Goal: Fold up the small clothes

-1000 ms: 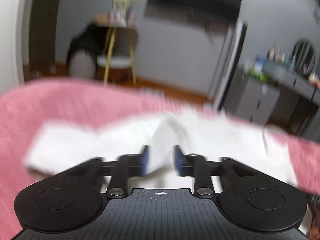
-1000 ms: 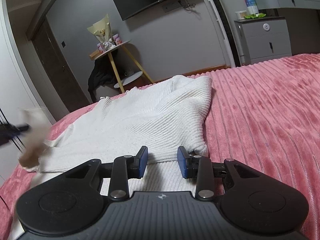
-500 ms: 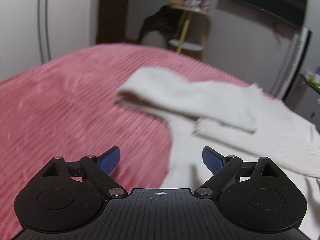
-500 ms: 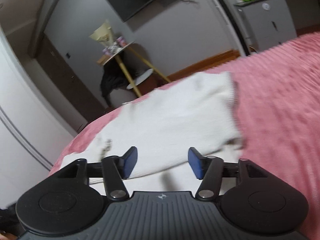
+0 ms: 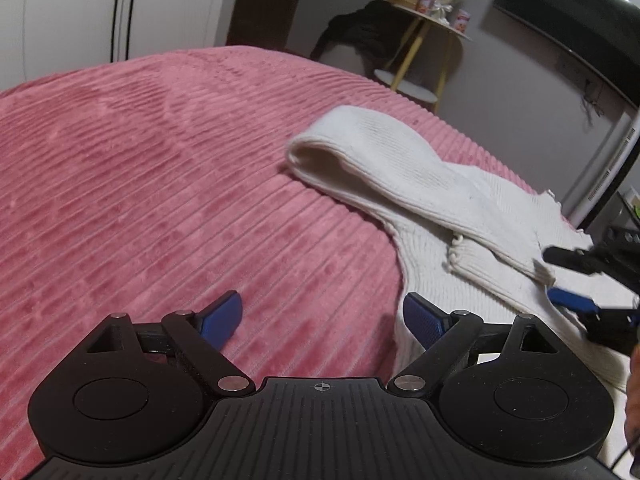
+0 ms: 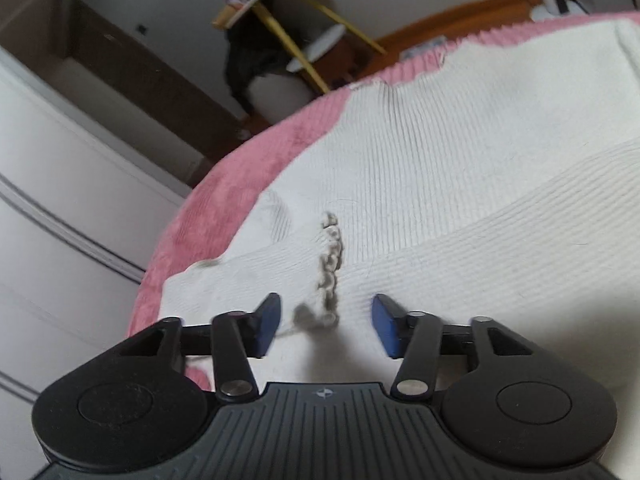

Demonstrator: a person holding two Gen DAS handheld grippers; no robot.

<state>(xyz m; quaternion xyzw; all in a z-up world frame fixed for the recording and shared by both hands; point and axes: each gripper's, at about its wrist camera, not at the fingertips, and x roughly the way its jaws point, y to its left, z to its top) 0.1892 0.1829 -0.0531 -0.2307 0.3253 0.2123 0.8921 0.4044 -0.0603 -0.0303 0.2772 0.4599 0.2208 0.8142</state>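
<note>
A white ribbed knit sweater [image 5: 440, 216] lies on the pink bedspread [image 5: 160, 180], one sleeve [image 5: 380, 156] folded back across its body. My left gripper [image 5: 322, 314] hovers open and empty, its left finger over bare bedspread and its right finger over the sweater's edge. At the right edge of the left wrist view my right gripper [image 5: 568, 280] hangs low over the sweater. In the right wrist view the sweater [image 6: 460, 152] fills the frame. A scalloped knit edge [image 6: 330, 256] runs down between the closing jaws of my right gripper [image 6: 326, 322]. The pads stand apart from the fabric.
Beyond the bed stand a side table with yellow legs [image 5: 432, 32], a dark garment [image 5: 360, 36] draped beside it and a wall screen [image 5: 580, 12]. White wardrobe doors [image 6: 60, 200] lie past the bed's left edge. Bedspread [image 6: 224, 184] borders the sweater there.
My left gripper opened, let go of the white fabric and swung left; the sleeve now lies across the sweater. My right gripper moved left over the sweater to the scalloped edge, its jaws now wider.
</note>
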